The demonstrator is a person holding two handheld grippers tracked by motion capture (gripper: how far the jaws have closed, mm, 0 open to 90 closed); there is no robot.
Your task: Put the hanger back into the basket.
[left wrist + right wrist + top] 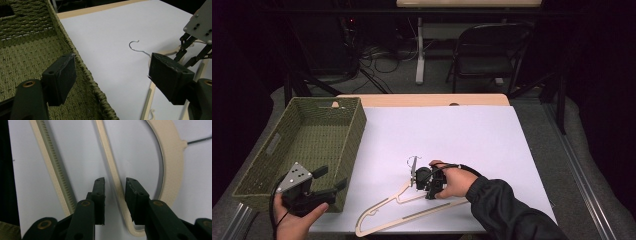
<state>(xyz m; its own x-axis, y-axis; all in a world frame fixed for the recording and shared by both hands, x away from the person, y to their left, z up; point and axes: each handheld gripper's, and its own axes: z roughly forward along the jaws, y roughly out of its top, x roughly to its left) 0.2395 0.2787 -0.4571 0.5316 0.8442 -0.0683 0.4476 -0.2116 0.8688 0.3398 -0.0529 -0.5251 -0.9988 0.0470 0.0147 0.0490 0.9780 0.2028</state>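
A cream plastic hanger (412, 218) with a wire hook (413, 162) lies flat on the white table cover, near the front edge. My right gripper (421, 184) hovers over its neck, pointing down. In the right gripper view its jaws (115, 192) straddle the hanger's thin inner bar (110, 162); the bar runs close along the right pad, with a gap at the left pad. The hanger's broad curved shoulder (172, 162) lies to the right, its ridged bar (53, 160) to the left. My left gripper (330, 178) stands open over the basket's near right corner, holding nothing (112, 75).
A green woven basket (354, 135) sits at the table's left, its rim (82, 72) between the left jaws. The white cover (452, 135) stretches bare behind the hanger. A folding chair (487, 50) and cables stand beyond the table's far edge.
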